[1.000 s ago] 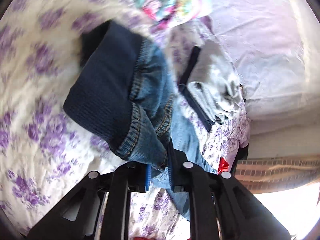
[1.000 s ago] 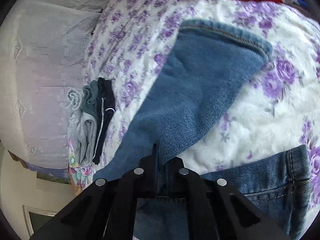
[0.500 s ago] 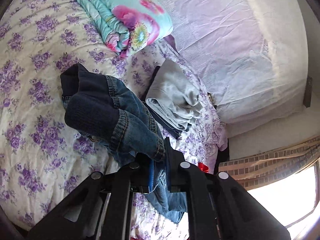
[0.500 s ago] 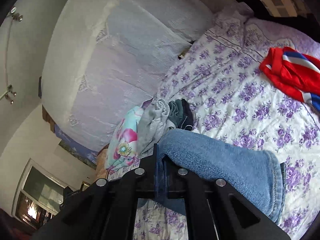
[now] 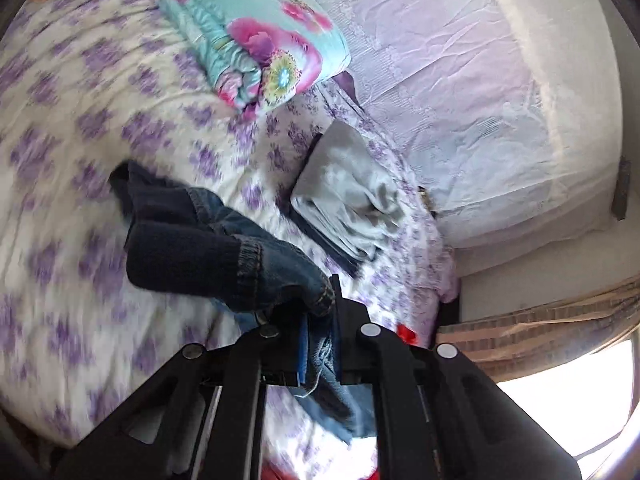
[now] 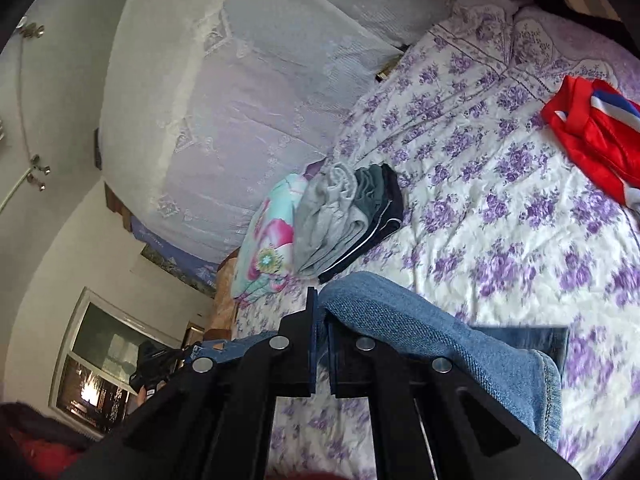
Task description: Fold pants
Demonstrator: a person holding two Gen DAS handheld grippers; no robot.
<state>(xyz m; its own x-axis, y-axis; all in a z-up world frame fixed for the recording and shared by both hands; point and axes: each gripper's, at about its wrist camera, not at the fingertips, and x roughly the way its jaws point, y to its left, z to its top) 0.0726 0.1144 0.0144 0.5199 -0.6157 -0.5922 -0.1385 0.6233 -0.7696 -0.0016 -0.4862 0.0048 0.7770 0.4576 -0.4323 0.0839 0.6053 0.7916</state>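
The left gripper point(image 5: 320, 320) and right gripper point(image 6: 320, 316) each grip the jeans point(image 5: 224, 256) raised above the bed point(image 6: 500, 216).

I count one pair of jeans point(image 5: 224, 264), one floral quilt point(image 5: 256, 40), one red garment point(image 6: 592, 136), perhaps three folded clothes point(image 6: 344, 216) beyond my jaws.

Coarse matt denim jeans point(image 5: 248, 264); soft printed cotton bedspread point(image 6: 500, 208); matt black plastic grippers.
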